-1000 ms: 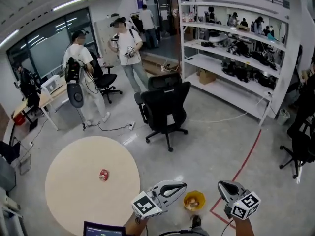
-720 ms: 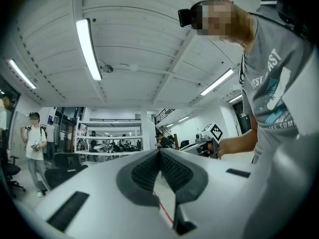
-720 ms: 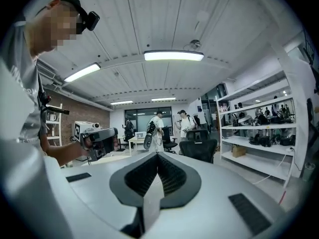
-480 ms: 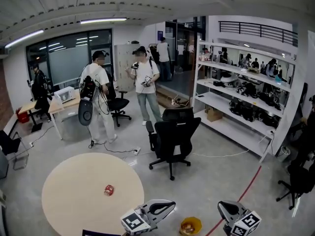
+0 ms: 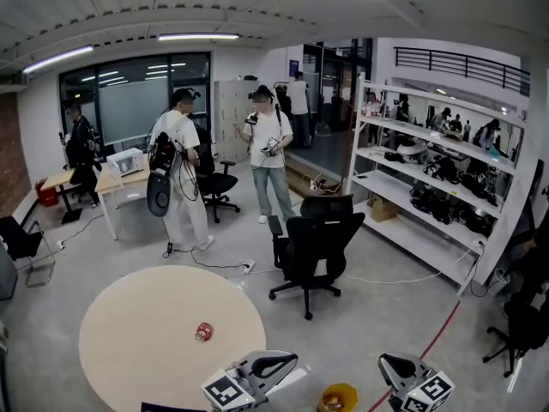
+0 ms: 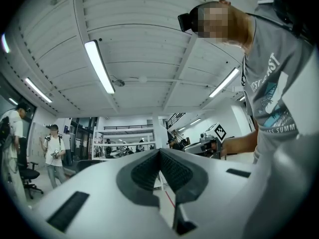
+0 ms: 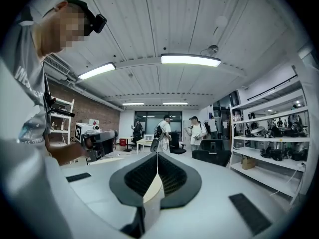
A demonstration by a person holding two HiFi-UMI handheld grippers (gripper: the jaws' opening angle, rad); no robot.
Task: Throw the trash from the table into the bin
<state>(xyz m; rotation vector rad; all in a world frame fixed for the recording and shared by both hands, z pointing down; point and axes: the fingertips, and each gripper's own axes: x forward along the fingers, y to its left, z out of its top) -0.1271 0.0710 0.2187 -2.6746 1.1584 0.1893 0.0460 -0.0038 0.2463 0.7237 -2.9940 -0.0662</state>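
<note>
One piece of trash (image 5: pixel 203 331), small, red and crumpled, sat on the round table (image 5: pixel 129 316), lower left of the head view. No clear long axis. Left gripper (image 5: pixel 290 363) was the nearer one. The trash lay left and slightly up from its tip, and its jaws pointed right, away from it. Right gripper (image 5: pixel 388 366) sat well apart, lower right. Both jaws were clenched on nothing, so I'd open the left before any grab. Bin (image 5: pixel 338 397), yellow, stood on the floor at the bottom edge between the grippers. Its contents were too small to tell.
</note>
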